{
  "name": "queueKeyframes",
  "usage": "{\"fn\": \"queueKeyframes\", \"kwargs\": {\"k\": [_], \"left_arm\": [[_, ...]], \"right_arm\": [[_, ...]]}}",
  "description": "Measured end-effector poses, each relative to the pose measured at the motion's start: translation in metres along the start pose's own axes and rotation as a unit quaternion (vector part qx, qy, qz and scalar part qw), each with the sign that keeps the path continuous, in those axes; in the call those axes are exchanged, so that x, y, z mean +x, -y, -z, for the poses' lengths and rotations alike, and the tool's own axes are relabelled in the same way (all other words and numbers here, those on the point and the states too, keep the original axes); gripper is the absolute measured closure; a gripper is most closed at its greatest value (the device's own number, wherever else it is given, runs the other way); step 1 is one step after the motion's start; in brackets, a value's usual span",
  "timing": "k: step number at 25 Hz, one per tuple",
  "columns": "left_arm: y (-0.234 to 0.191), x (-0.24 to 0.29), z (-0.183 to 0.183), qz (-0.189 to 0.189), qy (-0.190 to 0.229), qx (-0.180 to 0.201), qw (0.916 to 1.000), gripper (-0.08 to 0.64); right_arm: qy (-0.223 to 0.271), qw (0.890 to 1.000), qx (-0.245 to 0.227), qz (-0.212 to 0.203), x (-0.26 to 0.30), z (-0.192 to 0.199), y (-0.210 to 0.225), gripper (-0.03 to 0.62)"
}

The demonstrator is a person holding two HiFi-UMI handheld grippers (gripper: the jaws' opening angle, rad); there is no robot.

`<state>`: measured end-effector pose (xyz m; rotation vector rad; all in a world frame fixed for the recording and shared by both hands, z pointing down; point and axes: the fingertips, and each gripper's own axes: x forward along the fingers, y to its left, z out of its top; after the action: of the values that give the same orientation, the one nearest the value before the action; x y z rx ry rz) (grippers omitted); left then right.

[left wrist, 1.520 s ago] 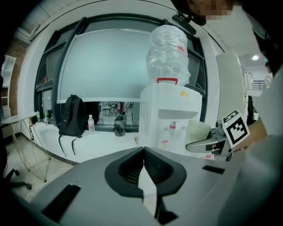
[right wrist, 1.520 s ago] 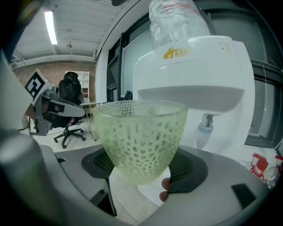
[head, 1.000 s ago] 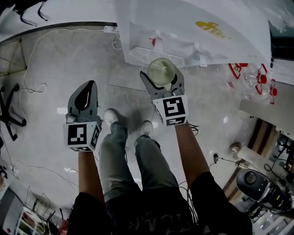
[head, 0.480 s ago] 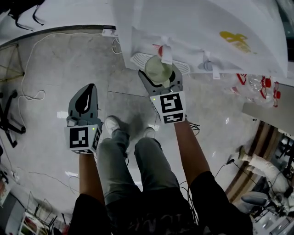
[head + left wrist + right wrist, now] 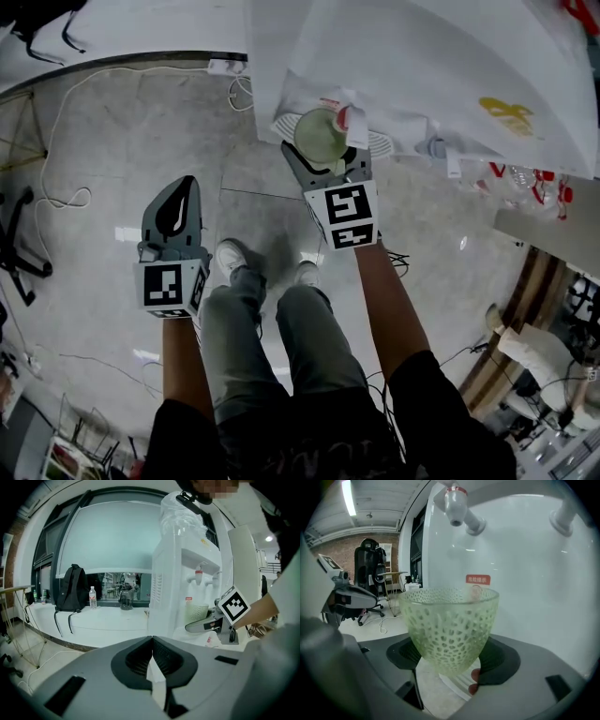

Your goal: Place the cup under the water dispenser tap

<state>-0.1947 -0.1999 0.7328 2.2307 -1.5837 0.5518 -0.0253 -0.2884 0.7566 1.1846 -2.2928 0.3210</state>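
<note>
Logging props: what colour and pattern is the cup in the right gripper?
The cup is pale translucent green, dimpled all over; clearest in the right gripper view.

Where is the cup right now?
In the right gripper view, the right gripper holds the cup upright at centre frame, just below the red-capped tap of the water dispenser.

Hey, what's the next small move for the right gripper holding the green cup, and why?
Probably ease the right gripper straight down until the cup meets the drip tray, keeping the jaws closed on it. The cup's mouth sits roughly below the red-collared tap, but it appears to hang above the tray, so releasing now would likely drop it.
</note>
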Motion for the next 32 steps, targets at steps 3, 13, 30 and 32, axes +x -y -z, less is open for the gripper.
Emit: {"fn": "queueKeyframes", "kwargs": {"k": [3,13,30,32], "left_arm": [[-0.001,0.004,-0.004,0.005,0.013,-0.001,0.9999,0.545],[0.002,0.014,-0.002,0.014,0.023,-0.003,0.9996,0.545],[0.001,0.01,0.002,0.015,0.017,0.001,0.9997,0.545],[0.001,0.009,0.002,0.015,0.016,0.001,0.9998,0.545]], "right_arm": [[-0.005,1.0,0.004,0.003,0.003,0.0,0.0,0.236],[-0.013,1.0,-0.007,0.018,0.01,0.009,0.001,0.236],[-0.007,1.0,0.004,0.016,0.009,0.01,-0.002,0.195],[-0.007,1.0,0.005,0.016,0.008,0.011,-0.001,0.195]]}}
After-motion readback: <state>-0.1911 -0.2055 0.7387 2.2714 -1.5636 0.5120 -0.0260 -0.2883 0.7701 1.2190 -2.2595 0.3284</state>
